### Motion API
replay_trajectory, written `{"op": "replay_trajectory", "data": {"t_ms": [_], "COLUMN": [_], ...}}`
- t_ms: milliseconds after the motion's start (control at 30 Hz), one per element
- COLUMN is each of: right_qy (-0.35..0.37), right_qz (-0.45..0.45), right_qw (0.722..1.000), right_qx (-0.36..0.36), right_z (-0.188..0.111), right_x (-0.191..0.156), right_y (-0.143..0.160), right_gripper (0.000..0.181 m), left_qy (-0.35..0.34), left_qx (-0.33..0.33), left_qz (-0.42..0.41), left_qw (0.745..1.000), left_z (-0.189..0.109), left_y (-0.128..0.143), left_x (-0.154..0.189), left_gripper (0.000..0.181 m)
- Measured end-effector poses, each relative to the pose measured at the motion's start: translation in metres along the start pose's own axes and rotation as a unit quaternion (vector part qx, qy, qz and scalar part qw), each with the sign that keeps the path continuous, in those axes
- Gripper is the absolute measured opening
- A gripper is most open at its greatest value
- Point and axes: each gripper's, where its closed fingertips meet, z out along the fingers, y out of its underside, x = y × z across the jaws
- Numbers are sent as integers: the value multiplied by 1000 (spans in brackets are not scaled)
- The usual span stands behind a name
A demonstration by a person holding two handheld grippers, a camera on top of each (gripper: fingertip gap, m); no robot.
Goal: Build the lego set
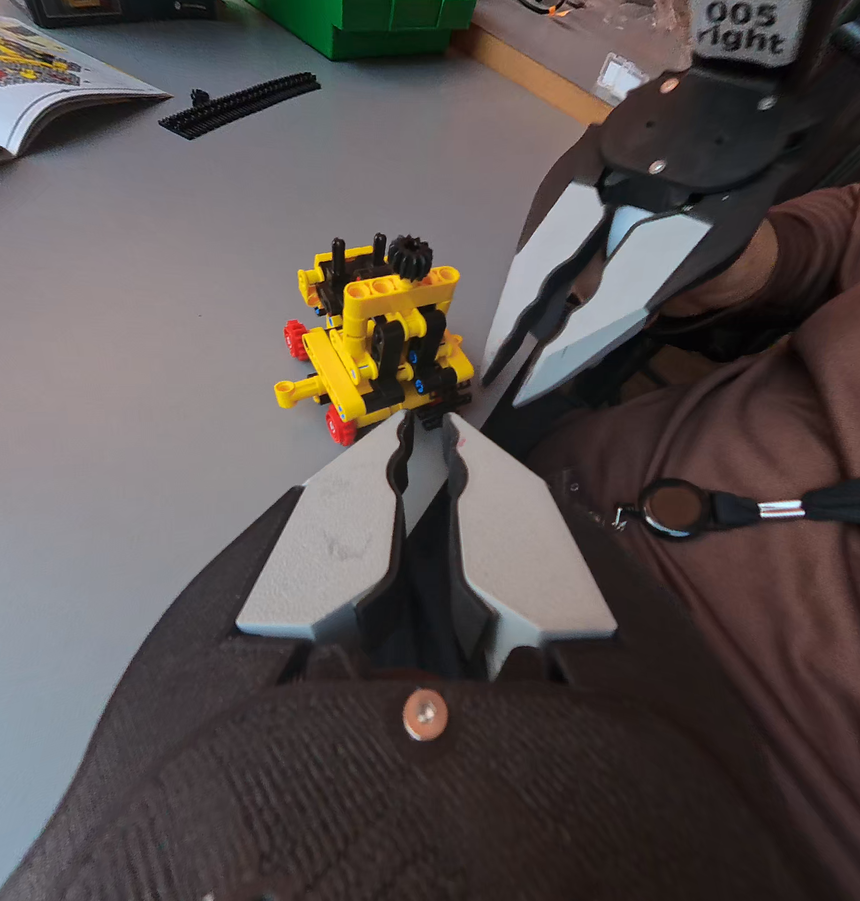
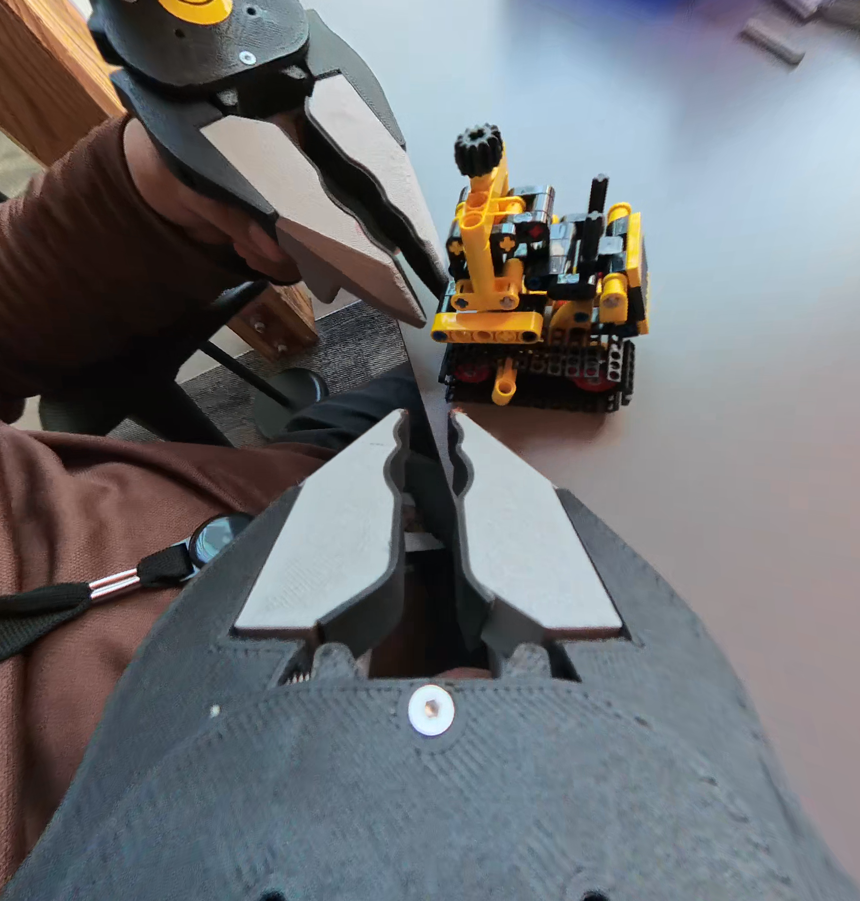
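Lego vehicle (image 1: 376,336) stood mid-frame | left gripper (image 1: 425,424), right gripper (image 2: 428,421) slightly parted, empty | light, brittle; grip chassis.

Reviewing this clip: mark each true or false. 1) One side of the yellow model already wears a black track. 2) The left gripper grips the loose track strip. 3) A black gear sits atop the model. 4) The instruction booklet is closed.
1) True: the lego model has a fitted track on one side.
2) False: the left gripper holds nothing; the loose track strip lies apart on the table.
3) True: black gear.
4) False: the booklet lies open.
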Motion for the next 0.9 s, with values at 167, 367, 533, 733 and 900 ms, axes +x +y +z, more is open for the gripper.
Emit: {"op": "replay_trajectory", "data": {"t_ms": [167, 367, 533, 733, 900], "right_qy": [-7, 1, 15, 14, 23], "right_qz": [27, 35, 20, 25, 15], "right_qw": [1000, 999, 999, 998, 998], "right_qx": [12, 36, 47, 58, 58], "right_z": [7, 9, 10, 11, 10], "right_x": [2, 7, 6, 4, 5], "right_y": [-2, -9, -11, -13, -12], "right_gripper": [9, 8, 8, 6, 6], "left_qy": [11, 28, 34, 46, 56], "left_qx": [-19, -14, -12, -14, -22], "left_qz": [-19, -29, -28, -26, -24], "left_qw": [1000, 999, 999, 999, 998], "left_z": [8, 10, 10, 11, 10], "left_y": [3, 2, 1, 2, 4], "left_x": [1, 3, 3, 4, 4], "left_gripper": [8, 7, 5, 0, 0]}}
